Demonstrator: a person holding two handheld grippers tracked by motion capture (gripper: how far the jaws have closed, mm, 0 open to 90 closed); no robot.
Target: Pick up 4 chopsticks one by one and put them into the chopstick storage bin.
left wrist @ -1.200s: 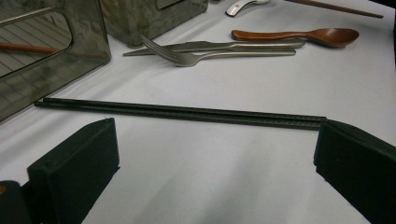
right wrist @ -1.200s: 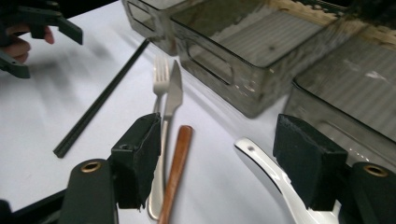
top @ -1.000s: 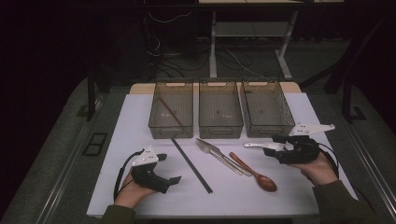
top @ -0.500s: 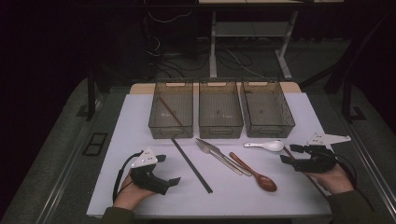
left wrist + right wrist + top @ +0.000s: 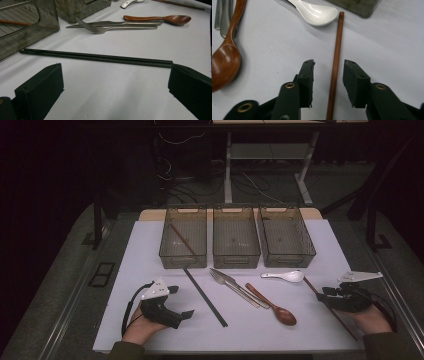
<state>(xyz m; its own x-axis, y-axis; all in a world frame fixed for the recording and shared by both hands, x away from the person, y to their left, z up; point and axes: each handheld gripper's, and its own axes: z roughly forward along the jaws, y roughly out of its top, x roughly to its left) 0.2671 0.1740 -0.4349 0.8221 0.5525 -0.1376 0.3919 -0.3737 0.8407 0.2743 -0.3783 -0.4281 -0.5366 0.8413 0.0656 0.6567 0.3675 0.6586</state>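
A brown wooden chopstick [image 5: 336, 50] lies on the white mat at the right. My right gripper [image 5: 328, 63] is low over it with one jaw on each side. Its jaws have just been closing, but gaps still show between pads and stick. In the high view the right gripper [image 5: 324, 296] sits over this chopstick [image 5: 345, 325] near the mat's right edge. My left gripper [image 5: 181, 301] rests open at the front left. Its wide-set jaws [image 5: 116, 75] face a pair of black chopsticks [image 5: 95, 57] and hold nothing.
Three mesh bins [image 5: 183, 256] [image 5: 236, 257] [image 5: 287, 256] stand in a row at the back; the left one holds a brown chopstick [image 5: 181, 240]. A fork and knife [image 5: 235, 284], a wooden spoon [image 5: 275, 307] and a white spoon [image 5: 282, 276] lie mid-mat.
My right hand has moved right and toward the front edge, away from the white spoon to the brown chopstick, and its jaws have narrowed. The left hand has stayed put.
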